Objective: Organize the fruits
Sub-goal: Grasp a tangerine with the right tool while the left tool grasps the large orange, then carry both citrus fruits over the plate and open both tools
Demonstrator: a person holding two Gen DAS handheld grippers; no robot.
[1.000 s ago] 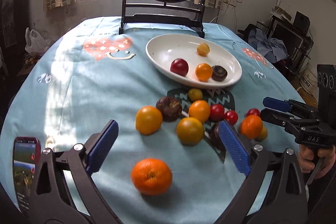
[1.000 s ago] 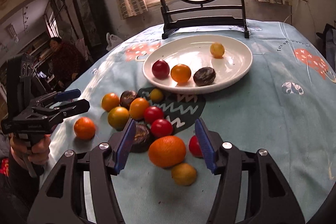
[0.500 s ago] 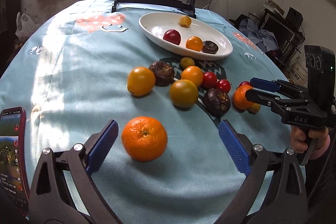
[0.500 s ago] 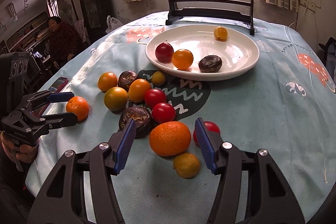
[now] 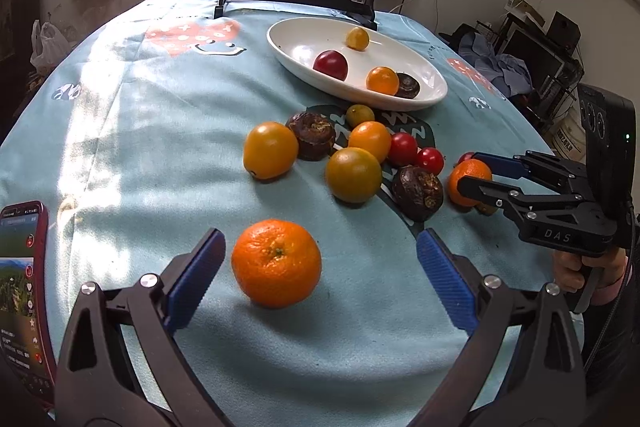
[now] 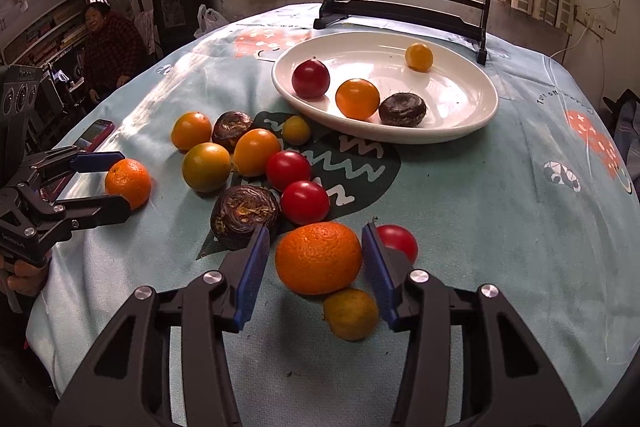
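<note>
Item 1: my right gripper [image 6: 314, 263]. Its jaws have just been closing around an orange [image 6: 319, 257] on the near part of the tablecloth [image 6: 500, 219]. The right pad looks against the peel; a thin gap shows at the left pad, so not yet clamped.

Item 2: my left gripper [image 5: 316, 275]. Jaws spread wide, grasping nothing. A second orange [image 5: 276, 263] sits on the cloth between the pads, closer to the left one, touching neither.

Item 3: white oval plate [image 6: 476, 119], far side of the table. Contents: one red tomato [image 6: 311, 78], one orange tomato [image 6: 357, 99], one small yellow fruit [image 6: 419, 57], one dark brown wrinkled fruit [image 6: 402, 110].

Item 4: loose fruit on the cloth, near side of the plate. Red tomatoes, yellow-orange tomatoes and brown wrinkled fruits in a cluster; one small greenish-yellow citrus [image 6: 351, 313] just beside the first orange, on its near side; one red tomato [image 6: 398, 239] behind the right finger.

Item 5: phone [image 5: 24, 279], screen lit, at the table's left edge.
</note>
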